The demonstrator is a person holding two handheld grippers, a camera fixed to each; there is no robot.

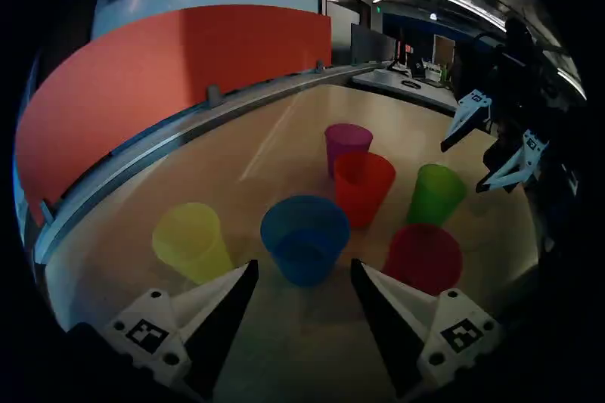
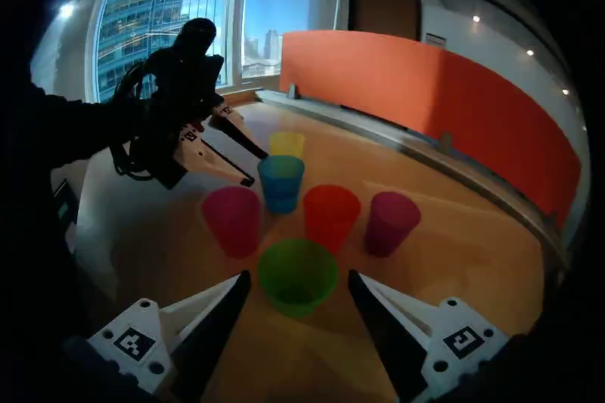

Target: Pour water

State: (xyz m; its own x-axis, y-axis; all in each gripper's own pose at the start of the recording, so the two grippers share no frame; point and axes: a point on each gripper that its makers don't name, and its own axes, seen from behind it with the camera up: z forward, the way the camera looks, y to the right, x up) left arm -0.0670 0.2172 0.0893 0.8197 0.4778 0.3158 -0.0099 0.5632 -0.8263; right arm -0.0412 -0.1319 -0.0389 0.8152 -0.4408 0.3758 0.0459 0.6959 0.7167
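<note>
The blue cup [image 1: 305, 239] is seen upright on the worktop [image 1: 265, 146], just beside the orange cup [image 1: 363, 185]; whether water lies in it cannot be told. As no cup is gripped or tilted, the pour is judged not yet begun, with grasp, lift and tip all left to do. The left gripper [image 1: 304, 263] is held low, aimed at the blue cup with jaws apart and empty, while the right gripper [image 2: 299, 273] is aimed likewise at the green cup [image 2: 297, 276], also just beside the orange cup, jaws apart on nothing.
</note>
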